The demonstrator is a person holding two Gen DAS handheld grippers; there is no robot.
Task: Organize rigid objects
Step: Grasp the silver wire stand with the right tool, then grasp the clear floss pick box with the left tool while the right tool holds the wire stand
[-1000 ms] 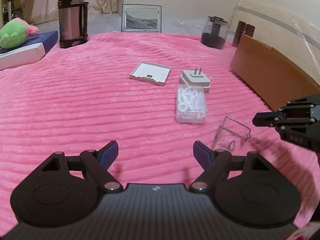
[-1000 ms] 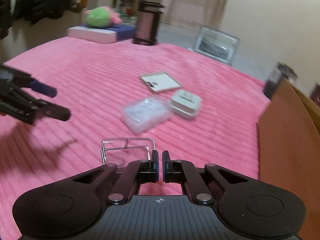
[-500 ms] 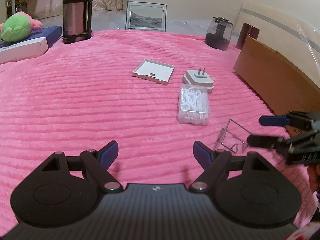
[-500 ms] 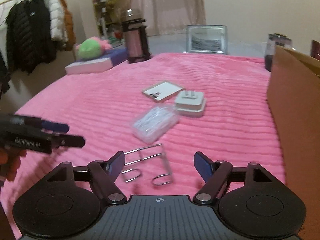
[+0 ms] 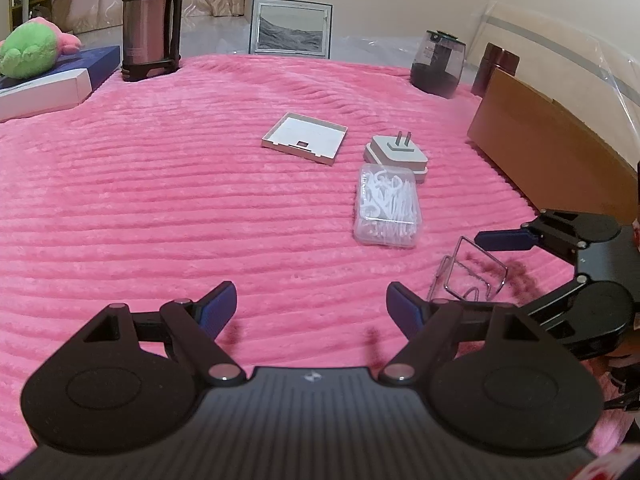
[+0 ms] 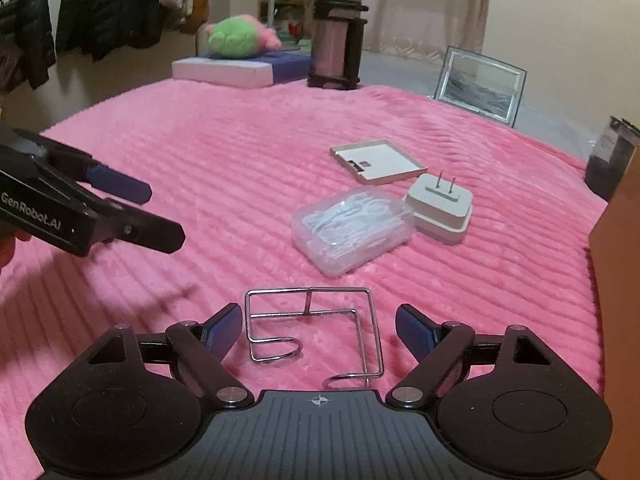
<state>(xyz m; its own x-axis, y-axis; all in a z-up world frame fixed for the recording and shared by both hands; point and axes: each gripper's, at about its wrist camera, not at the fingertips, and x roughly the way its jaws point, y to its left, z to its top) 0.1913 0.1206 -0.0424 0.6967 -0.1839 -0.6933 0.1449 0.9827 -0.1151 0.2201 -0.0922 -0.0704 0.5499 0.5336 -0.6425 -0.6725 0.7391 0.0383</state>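
A bent wire rack lies flat on the pink blanket, between the fingers of my right gripper. Its jaws are opening, and the pads stand clear of the wire on both sides. In the left wrist view the same wire rack sits at the right, with a blue right finger beside it. My left gripper hovers open over bare blanket with nothing between its fingers. Further out lie a clear box of floss picks, a white plug adapter and a shallow white lid.
A cardboard box stands along the right edge. At the back are a steel thermos, a picture frame, a dark jar and a green plush on flat boxes. The left gripper reaches in from the left.
My right gripper went from shut to open. The wire rack, upright at its fingertips before, now lies flat on the blanket between its fingers. The left gripper has held still.
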